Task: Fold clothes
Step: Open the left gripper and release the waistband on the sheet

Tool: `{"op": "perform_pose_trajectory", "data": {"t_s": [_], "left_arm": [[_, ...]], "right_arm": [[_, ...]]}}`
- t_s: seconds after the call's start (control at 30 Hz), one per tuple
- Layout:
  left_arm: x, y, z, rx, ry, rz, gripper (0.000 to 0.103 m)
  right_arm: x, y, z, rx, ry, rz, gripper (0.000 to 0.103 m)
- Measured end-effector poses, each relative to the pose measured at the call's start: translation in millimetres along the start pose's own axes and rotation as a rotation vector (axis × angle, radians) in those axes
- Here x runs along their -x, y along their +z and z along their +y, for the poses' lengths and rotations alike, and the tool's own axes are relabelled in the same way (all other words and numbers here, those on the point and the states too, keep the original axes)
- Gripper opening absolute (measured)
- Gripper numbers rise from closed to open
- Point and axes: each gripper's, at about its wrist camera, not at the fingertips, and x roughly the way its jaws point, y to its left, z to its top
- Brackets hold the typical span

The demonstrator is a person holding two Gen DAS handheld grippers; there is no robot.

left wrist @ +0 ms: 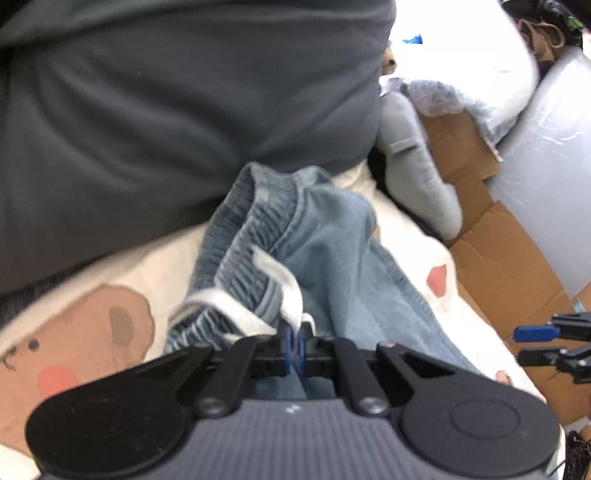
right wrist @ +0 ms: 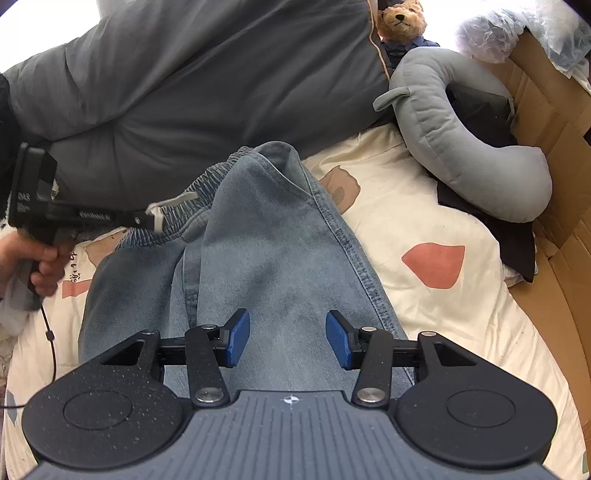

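Faded blue denim trousers sprawled on cream patterned bed sheet, white drawstring clamped in left gripper, right gripper jaws apart above; cord likely to slip free under tug.

We count one pair of jeans under the tools, with one white drawstring. Two grippers: left gripper, right gripper. Ahead of them we log one dark grey duvet, one grey plush cushion and one teddy bear. One cardboard box stands off to the right.
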Motion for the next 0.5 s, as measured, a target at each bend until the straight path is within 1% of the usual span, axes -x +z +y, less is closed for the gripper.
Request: {"op": "perform_pose_trajectory", "data": {"t_s": [0.1,0.17,0.27,0.3,0.33,0.37,0.4,0.5], "left_arm": [[-4.8,-5.6,0.7,0.003,0.022,0.023,0.006],[-3.5,-8.7,2.7,-0.003,0.039,0.033,0.006],[5.0,-10.0,8.2,0.014,0.028,0.034,0.01],[7.9,-10.3,9.2,0.018,0.024,0.035,0.031],[10.7,-10.7,10.2,0.021,0.02,0.035,0.056],[13.6,-11.4,10.2,0.021,0.017,0.035,0.063],[16.5,-12.8,8.0,0.01,0.018,0.034,0.066],[25.0,-16.6,3.0,-0.01,0.024,0.033,0.064]], "right_arm": [[-3.3,-0.5,2.1,0.006,0.0,0.008,0.053],[-6.5,-1.3,3.0,0.009,0.0,0.017,0.053],[-11.1,-1.9,4.0,0.011,0.0,0.028,0.053],[-12.3,-1.8,4.4,0.012,0.0,0.029,0.053],[-13.3,-1.7,4.9,0.013,0.001,0.029,0.053],[-14.2,-1.4,5.5,0.012,0.003,0.03,0.053],[-15.3,-1.2,6.0,0.011,0.004,0.031,0.053],[-17.9,0.1,7.9,0.012,0.01,0.031,0.053]]}}
